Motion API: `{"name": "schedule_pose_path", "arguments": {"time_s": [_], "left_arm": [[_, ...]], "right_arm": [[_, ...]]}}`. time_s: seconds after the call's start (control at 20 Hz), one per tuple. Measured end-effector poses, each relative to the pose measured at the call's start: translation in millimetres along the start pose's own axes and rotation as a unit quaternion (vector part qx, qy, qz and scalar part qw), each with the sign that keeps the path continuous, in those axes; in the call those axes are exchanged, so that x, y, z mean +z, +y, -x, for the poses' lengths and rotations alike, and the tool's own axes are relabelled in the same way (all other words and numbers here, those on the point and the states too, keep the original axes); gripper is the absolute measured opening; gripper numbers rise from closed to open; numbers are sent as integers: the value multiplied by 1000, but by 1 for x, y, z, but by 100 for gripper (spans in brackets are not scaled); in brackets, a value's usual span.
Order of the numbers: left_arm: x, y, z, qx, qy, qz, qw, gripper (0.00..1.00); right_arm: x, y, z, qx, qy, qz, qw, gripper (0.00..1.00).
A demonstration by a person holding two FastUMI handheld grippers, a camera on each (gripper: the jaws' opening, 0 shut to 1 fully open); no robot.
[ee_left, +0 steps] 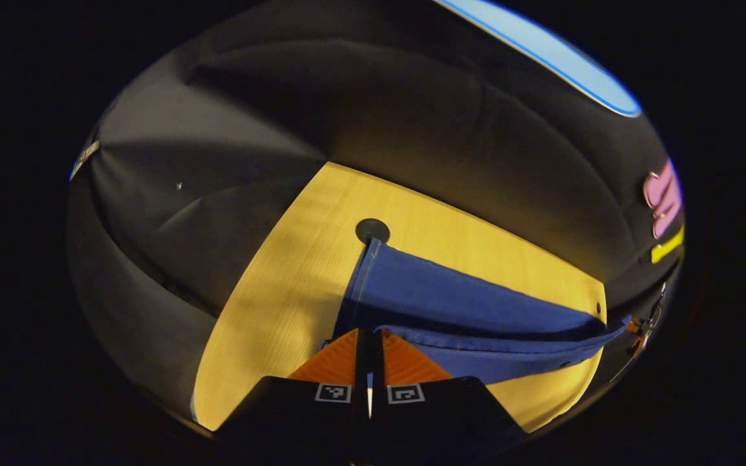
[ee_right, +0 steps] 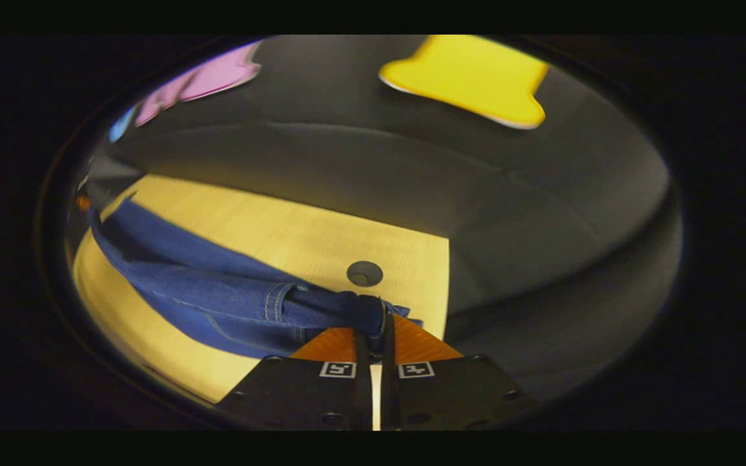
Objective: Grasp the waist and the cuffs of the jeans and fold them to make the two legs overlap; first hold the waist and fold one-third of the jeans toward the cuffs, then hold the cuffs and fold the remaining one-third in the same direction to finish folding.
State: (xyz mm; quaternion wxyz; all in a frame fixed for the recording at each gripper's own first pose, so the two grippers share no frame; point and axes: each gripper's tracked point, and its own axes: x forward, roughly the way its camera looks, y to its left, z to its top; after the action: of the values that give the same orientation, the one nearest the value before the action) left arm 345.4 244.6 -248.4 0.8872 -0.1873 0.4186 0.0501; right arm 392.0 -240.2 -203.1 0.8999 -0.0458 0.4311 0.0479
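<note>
Left gripper [ee_left: 369,336] clamped on a hem of the jeans [ee_left: 451,304]; right gripper [ee_right: 376,336] pinching a bunched end. Denim stretched between, sagging onto the wooden table [ee_left: 269,304], near its round hole [ee_left: 372,230].

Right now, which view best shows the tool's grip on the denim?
Right gripper view: the right tool pinches a bunched thick seam of the jeans, stitching clear. Left gripper view shows the left tool closed on a thin edge of the jeans, contact mostly hidden.
</note>
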Motion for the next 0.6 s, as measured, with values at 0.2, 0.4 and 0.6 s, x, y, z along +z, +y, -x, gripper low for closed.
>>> {"name": "schedule_pose_path", "arguments": {"time_s": [0.2, 0.4, 0.6], "left_arm": [[7, 3, 3, 36, -42, 6, 998, 29], [35, -2, 48, 48, -150, -30, 987, 94], [21, -34, 116, 54, -248, -83, 964, 97]], "right_arm": [[17, 4, 25, 0, 8, -52, 999, 7], [13, -9, 23, -27, -25, -103, 994, 49], [4, -33, 39, -72, -86, -138, 984, 95]]}}
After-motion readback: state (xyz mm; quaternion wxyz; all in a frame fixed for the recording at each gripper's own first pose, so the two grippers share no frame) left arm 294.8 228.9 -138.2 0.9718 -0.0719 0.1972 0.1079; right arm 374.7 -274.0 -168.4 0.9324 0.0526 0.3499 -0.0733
